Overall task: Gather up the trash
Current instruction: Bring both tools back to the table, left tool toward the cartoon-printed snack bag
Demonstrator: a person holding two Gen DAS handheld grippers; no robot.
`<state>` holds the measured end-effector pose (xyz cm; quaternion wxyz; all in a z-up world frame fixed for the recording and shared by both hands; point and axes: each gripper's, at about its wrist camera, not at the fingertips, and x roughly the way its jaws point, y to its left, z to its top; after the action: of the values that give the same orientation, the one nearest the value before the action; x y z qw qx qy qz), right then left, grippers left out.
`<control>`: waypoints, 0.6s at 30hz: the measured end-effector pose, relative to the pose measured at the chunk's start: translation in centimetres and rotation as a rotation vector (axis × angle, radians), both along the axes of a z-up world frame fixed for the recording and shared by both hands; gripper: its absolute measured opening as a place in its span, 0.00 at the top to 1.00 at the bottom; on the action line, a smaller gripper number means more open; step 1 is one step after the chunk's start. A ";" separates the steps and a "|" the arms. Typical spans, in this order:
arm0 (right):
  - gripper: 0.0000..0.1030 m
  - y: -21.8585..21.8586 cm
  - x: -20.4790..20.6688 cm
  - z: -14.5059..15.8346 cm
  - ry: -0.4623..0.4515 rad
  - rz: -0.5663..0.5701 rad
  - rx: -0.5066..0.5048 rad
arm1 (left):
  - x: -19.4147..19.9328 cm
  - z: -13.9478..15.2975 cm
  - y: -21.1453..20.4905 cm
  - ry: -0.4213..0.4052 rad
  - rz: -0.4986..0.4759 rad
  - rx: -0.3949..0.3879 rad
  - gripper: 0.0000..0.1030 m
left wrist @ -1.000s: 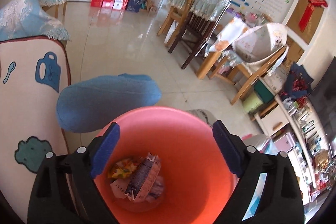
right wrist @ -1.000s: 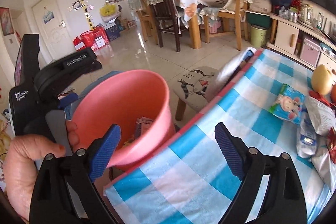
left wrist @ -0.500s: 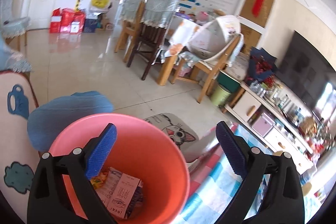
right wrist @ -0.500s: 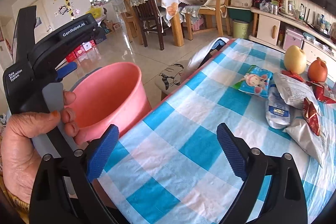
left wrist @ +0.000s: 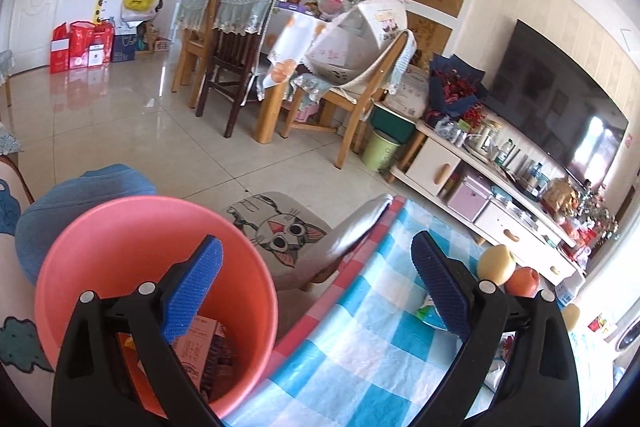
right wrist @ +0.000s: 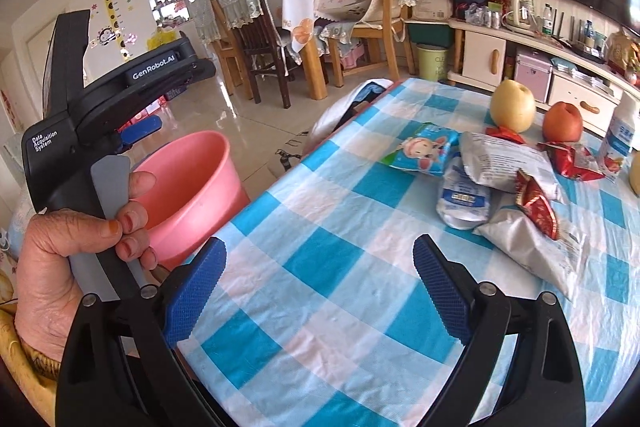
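Two grippers stood empty and spread wide: the left gripper [left wrist: 316, 283] hung with its blue pads released above the near rim of the round pink plastic bin [left wrist: 64, 267], and the right gripper [right wrist: 320, 287] hovered just as slack over the blue-and-white checked desk [right wrist: 320, 219]. The bin sat on the floor against the desk's edge, at about nine o'clock from the right gripper, with a printed carton and other scraps already lying in its bottom. Judged from that, the step in hand was a return reach for more trash. The remaining litter lay at about one to two o'clock of the right gripper: a blue cartoon-printed snack packet [right wrist: 420, 149], a small white pouch [right wrist: 464, 199], large crumpled white wrappers [right wrist: 508, 163] and red foil wrappers [right wrist: 536, 201], heaped and overlapping. The next move probably called for closing on one wrapper without dragging its neighbours. A yellow pear [right wrist: 513, 105] and a red apple [right wrist: 564, 123] stood just behind the heap and ought to be left. Bare cloth between gripper and heap gave open room; the desk's left edge ran close beside the bin.
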<state>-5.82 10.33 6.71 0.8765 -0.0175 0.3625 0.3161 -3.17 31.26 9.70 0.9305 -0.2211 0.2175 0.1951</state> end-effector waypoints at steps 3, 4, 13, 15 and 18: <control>0.09 -1.7 0.2 0.2 -0.003 -0.025 0.008 | 0.6 -0.1 -1.3 0.004 -0.038 0.012 0.07; 0.09 -2.4 0.2 0.3 -0.005 -0.035 0.011 | 0.8 -0.2 -1.8 0.006 -0.049 0.017 0.07; 0.07 -7.8 1.4 0.8 -0.010 -0.134 0.065 | 2.2 -0.6 -4.8 0.048 -0.127 0.037 0.07; 0.07 -8.9 1.7 0.9 -0.011 -0.156 0.080 | 2.4 -0.8 -5.6 0.053 -0.145 0.051 0.07; 0.06 -10.5 2.2 0.9 -0.005 -0.186 0.105 | 2.8 -1.0 -6.8 0.063 -0.177 0.074 0.07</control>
<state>-3.66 -0.13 7.59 0.9026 0.0616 0.3434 0.2520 -0.37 24.46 8.73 0.9443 -0.1601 0.2579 0.1270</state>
